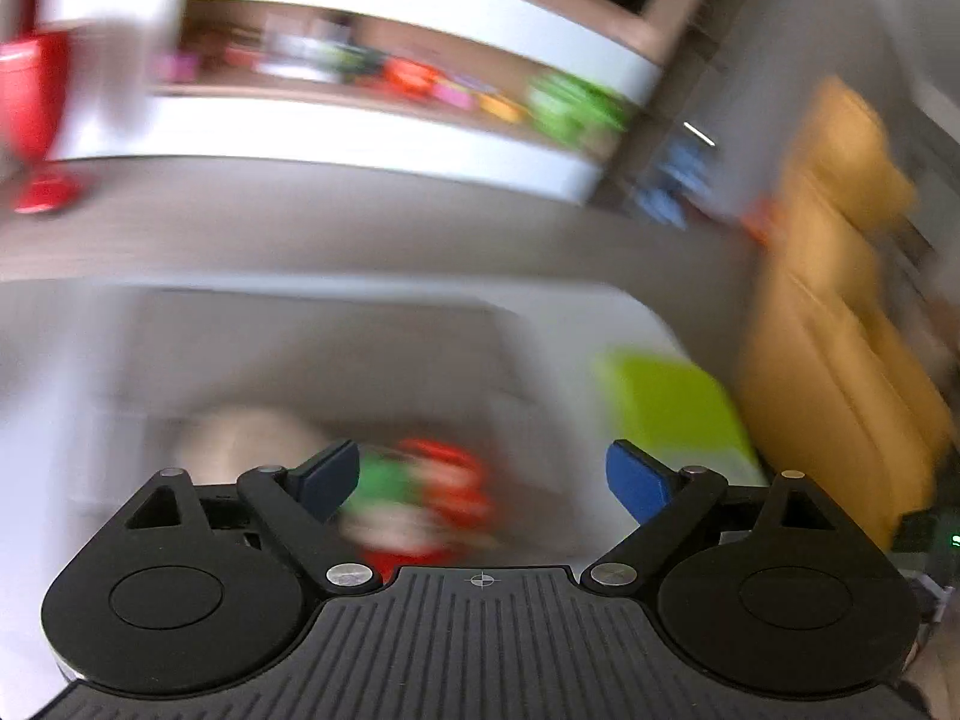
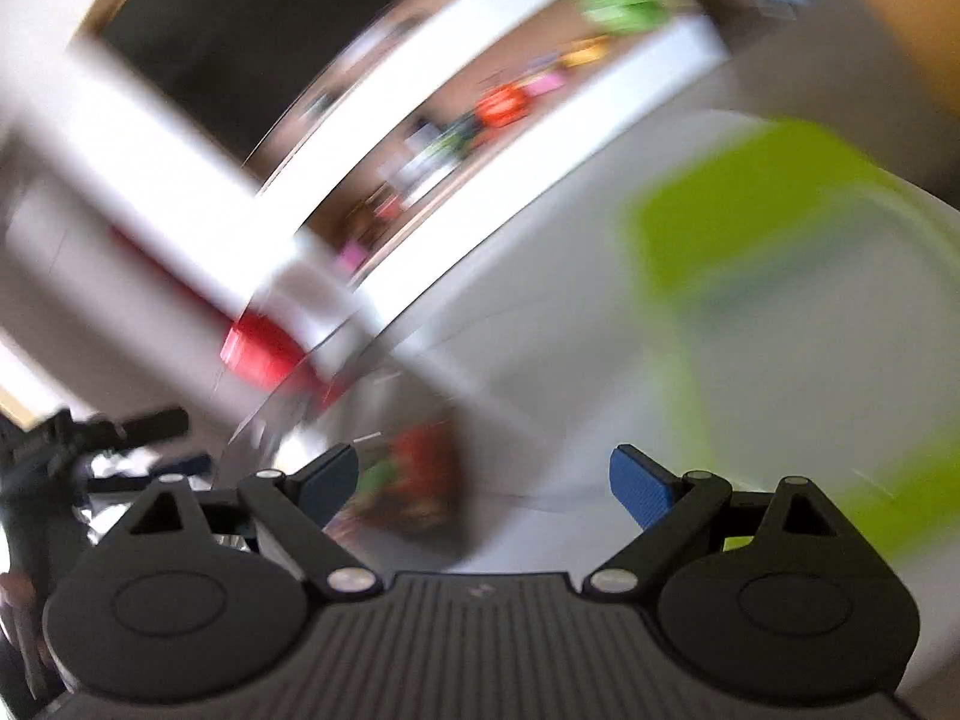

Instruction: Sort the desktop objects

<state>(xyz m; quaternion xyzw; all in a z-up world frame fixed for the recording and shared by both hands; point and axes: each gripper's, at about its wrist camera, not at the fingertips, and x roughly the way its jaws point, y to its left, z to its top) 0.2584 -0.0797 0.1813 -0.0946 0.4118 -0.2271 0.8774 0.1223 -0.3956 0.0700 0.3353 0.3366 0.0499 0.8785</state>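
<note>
Both views motion-blurred. Your left gripper (image 1: pixel 483 477): jaws spread wide, nothing between pads. Beyond it on white table (image 1: pixel 90 360), red-green toy (image 1: pixel 420 498), blurred, identity unclear; beige blob (image 1: pixel 252 444) just left of toy. Lime tray (image 1: pixel 672 408) at right, near table edge; yellow chair (image 1: pixel 840 330) past it. Far: shelf (image 1: pixel 360 90) with coloured items. Your right gripper (image 2: pixel 483 480): jaws likewise released, empty. Same toy (image 2: pixel 414 480) ahead, lime tray (image 2: pixel 750 210) far right.
</note>
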